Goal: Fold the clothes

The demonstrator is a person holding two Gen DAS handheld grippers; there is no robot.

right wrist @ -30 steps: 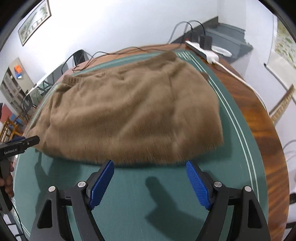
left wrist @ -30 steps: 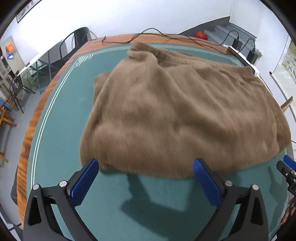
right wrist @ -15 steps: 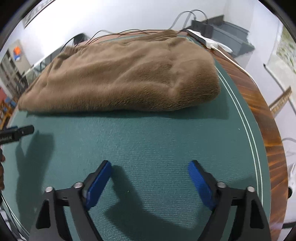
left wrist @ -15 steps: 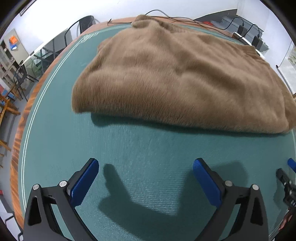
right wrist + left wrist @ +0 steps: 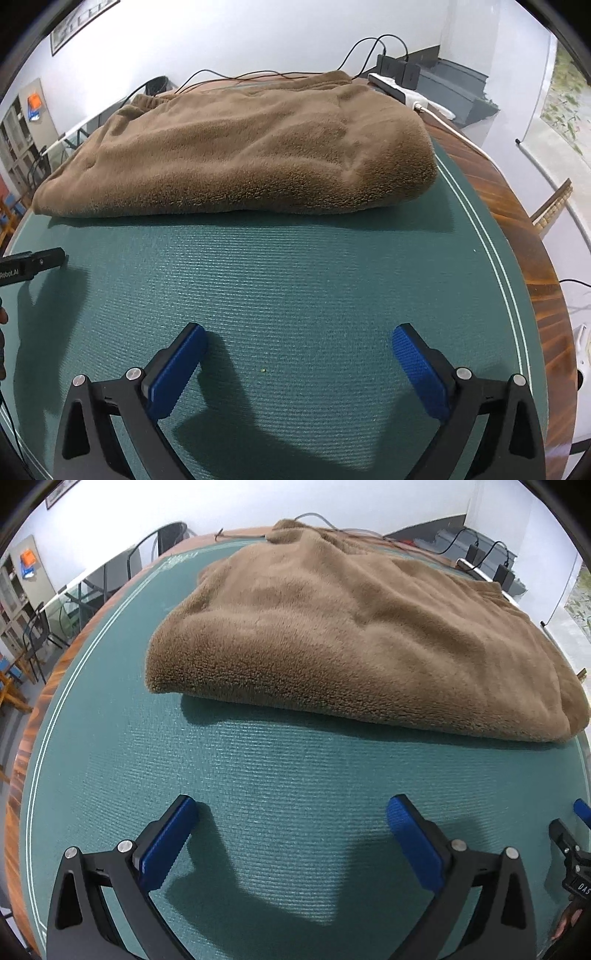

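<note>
Garment (image 5: 354, 638) is lying folded on the mat (image 5: 277, 775), well clear of both grippers. Left gripper (image 5: 291, 834) is gaping empty; right gripper (image 5: 299, 358), jaws just opening, likewise. Next, judging: regrasping an edge.

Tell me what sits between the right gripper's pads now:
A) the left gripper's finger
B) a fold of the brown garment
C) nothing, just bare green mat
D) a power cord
C: the right gripper stands wide open over bare mat, its jaws having just been opening with nothing between them; the garment lies folded farther back, clear of both pads.
</note>
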